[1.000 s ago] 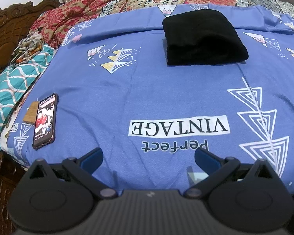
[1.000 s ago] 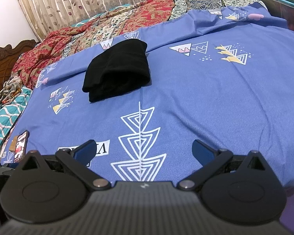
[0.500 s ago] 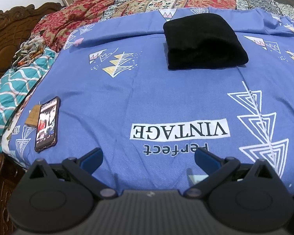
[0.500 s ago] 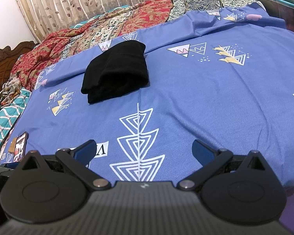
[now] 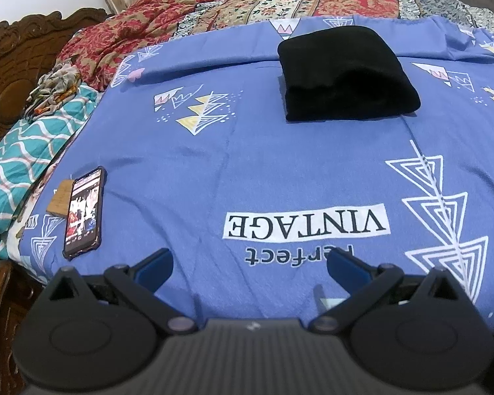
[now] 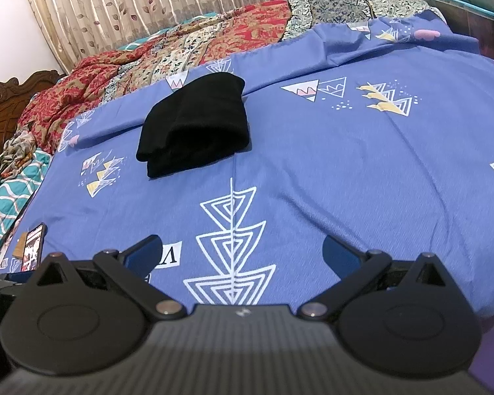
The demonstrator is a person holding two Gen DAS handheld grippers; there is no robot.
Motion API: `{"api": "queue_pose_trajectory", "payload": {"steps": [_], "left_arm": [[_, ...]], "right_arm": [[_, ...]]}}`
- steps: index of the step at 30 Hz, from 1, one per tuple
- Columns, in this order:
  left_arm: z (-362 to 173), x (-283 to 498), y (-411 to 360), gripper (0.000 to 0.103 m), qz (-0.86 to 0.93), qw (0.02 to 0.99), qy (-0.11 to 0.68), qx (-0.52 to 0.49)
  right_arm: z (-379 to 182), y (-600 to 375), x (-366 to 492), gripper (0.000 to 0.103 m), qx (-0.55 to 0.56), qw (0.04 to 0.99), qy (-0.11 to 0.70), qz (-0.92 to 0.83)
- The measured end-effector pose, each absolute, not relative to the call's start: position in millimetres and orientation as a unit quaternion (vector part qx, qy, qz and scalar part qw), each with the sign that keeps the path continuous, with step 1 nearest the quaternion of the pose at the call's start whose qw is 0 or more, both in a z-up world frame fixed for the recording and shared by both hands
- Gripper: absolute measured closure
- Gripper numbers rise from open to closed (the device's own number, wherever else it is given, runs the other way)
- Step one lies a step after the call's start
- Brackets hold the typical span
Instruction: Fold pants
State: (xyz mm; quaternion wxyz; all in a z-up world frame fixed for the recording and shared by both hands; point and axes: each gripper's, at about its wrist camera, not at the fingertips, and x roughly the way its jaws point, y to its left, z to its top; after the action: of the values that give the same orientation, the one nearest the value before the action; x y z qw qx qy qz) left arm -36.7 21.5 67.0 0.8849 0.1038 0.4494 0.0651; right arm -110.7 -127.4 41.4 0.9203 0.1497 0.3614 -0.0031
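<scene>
Pants: the black pants (image 5: 345,75) are lying folded into a thick bundle, far centre on the blue bedsheet (image 5: 280,164); you are finishing, by my judgement
Left gripper (image 5: 250,260): you are holding it wide, gripping nothing, near the bed edge
Right gripper (image 6: 240,250): likewise spread wide, carrying nothing
Risk: reaching back in, you are risking dragging the top layer loose; the phone (image 5: 84,210) is lying near left, close to the edge
Containers: none showing

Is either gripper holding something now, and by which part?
Nothing is held. The left gripper and right gripper are open; the folded black pants lie apart on the bed.
</scene>
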Motion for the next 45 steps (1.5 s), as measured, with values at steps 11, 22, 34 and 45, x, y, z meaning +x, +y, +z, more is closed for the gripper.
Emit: {"api": "queue_pose_trajectory", "payload": {"steps": [11, 22, 34, 45], "left_arm": [[63.9, -36.4, 20.1, 0.0, 0.069, 0.882, 0.454, 0.109], [62.7, -36.4, 20.8, 0.0, 0.07, 0.88, 0.456, 0.11], [59.7, -35.4, 20.9, 0.0, 0.071, 0.877, 0.462, 0.112], [58.7, -35.2, 21.5, 0.0, 0.072, 0.875, 0.465, 0.11]], "right_arm": [[41.0, -128.6, -110.1, 0.0, 0.153, 0.919, 0.363, -0.004], [40.9, -129.0, -110.4, 0.0, 0.153, 0.919, 0.363, -0.004], [40.6, -127.7, -110.7, 0.0, 0.154, 0.919, 0.363, -0.005], [39.8, -126.1, -110.9, 0.0, 0.155, 0.918, 0.364, -0.006]]}}
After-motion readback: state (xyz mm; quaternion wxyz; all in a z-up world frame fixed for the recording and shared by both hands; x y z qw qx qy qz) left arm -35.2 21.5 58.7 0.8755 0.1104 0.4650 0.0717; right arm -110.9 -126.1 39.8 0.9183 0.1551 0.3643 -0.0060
